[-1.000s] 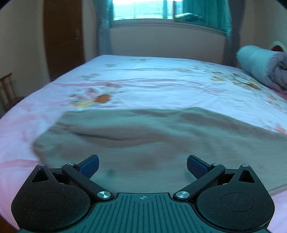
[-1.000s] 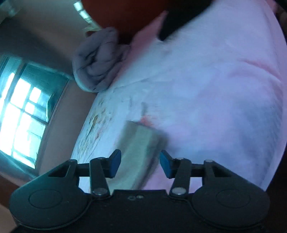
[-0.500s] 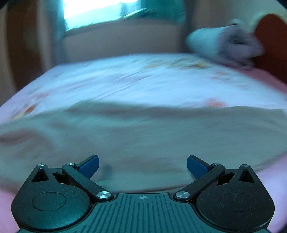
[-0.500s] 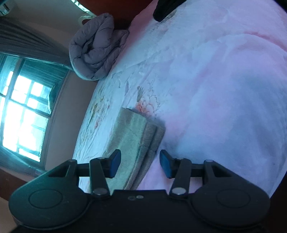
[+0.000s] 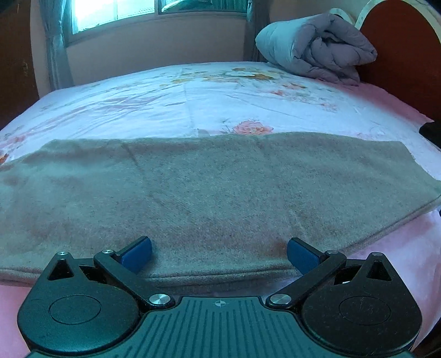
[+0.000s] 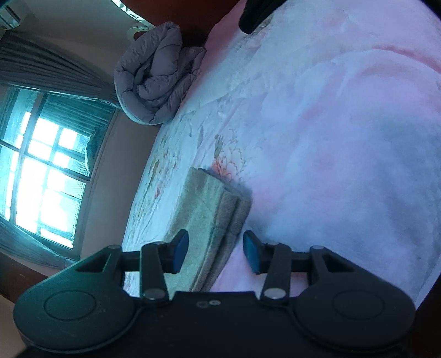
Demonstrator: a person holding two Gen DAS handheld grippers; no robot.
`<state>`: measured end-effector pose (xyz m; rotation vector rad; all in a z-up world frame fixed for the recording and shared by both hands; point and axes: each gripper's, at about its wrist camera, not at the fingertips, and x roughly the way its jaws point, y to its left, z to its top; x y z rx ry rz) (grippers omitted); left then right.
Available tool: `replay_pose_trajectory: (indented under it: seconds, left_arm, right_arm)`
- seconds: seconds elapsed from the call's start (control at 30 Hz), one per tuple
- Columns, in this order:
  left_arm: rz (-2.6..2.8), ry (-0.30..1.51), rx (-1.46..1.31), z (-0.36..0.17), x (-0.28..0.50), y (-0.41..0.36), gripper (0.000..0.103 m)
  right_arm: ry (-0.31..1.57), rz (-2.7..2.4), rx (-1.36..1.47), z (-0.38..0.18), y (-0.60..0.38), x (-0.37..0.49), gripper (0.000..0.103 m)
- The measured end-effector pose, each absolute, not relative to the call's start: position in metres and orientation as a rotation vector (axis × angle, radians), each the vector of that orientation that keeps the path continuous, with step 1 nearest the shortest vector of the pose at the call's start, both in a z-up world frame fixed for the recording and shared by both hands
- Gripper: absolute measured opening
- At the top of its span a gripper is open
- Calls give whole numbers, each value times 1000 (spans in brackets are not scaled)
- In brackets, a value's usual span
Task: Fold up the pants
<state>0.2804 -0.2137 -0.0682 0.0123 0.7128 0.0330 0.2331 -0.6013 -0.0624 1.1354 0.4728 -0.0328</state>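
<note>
The grey-green pants [image 5: 209, 190] lie flat across the bed as a long folded band, legs stacked. My left gripper [image 5: 219, 254] is open and empty, its blue pads just above the near long edge of the pants. In the right wrist view the pants' end [image 6: 212, 209] shows as stacked layers. My right gripper [image 6: 215, 249] is open and empty, its jaws either side of that end's near edge, holding nothing.
The bed has a floral pink-and-white sheet [image 5: 220, 91]. A rolled grey quilt [image 5: 317, 49] lies by the red headboard [image 5: 408, 63]; it also shows in the right wrist view [image 6: 157, 74]. A dark object [image 6: 256, 13] lies near the bed's head. A window [image 5: 137, 11] is behind.
The left view has swung right along the pants, from the left end toward the headboard. The right gripper has drawn slightly nearer the pants' end. Both stayed open.
</note>
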Motion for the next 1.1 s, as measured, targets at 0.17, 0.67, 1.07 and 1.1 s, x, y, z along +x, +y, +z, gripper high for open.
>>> replay_pose_trajectory:
  seconds: [0.17, 0.67, 1.07, 1.1]
  left_arm:
    - [35, 708, 8, -70, 276, -214, 103]
    - [58, 699, 41, -76, 283, -221, 103]
    - [227, 513, -146, -28, 204, -50, 103]
    - [292, 512, -149, -23, 197, -21, 103]
  right_arm:
    - [471, -24, 1155, -66, -602, 238, 28]
    - [546, -68, 1050, -55, -599, 260, 8]
    - [419, 163, 570, 77, -448, 268, 8]
    - [415, 200, 529, 84, -424, 269, 8]
